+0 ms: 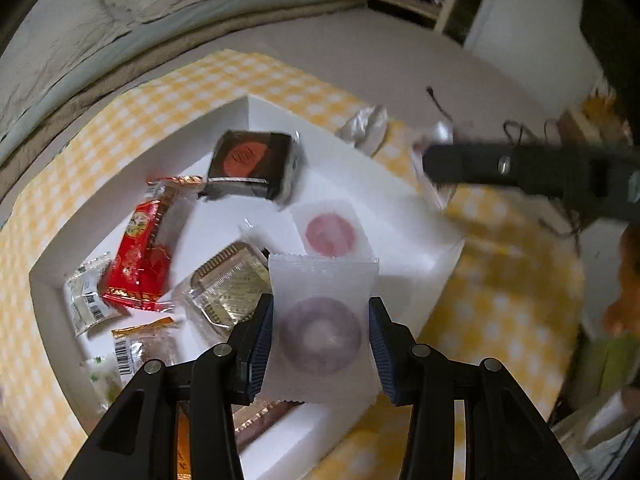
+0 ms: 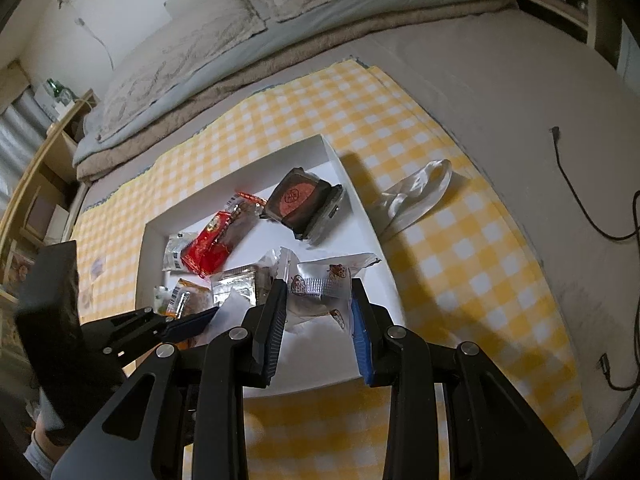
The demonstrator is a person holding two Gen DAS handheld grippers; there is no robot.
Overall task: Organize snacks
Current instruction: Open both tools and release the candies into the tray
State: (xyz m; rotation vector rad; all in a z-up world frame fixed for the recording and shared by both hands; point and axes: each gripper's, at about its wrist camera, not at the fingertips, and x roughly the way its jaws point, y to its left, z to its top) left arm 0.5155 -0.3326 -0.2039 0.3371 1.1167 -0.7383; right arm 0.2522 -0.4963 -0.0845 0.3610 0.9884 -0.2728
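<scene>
A white box (image 1: 320, 128) (image 2: 362, 208) on a yellow checked cloth holds several wrapped snacks. My left gripper (image 1: 320, 320) is shut on a white packet with a purple ring pastry (image 1: 322, 322), held above the box's near side. My right gripper (image 2: 320, 300) is shut on a clear packet with small printed pictures (image 2: 320, 288), over the box's right part. In the box lie a dark square cake pack (image 1: 252, 164) (image 2: 304, 200), a red packet (image 1: 140, 256) (image 2: 208, 250), a gold-trimmed pack (image 1: 228, 284) and a white packet with a pink disc (image 1: 330, 232).
A crumpled white plastic bag (image 2: 416, 192) (image 1: 364, 122) lies on the cloth right of the box. A black cable (image 2: 576, 200) runs across the grey surface at right. A bed with blankets (image 2: 240, 40) is behind. The left gripper's body (image 2: 60, 320) shows at left in the right wrist view.
</scene>
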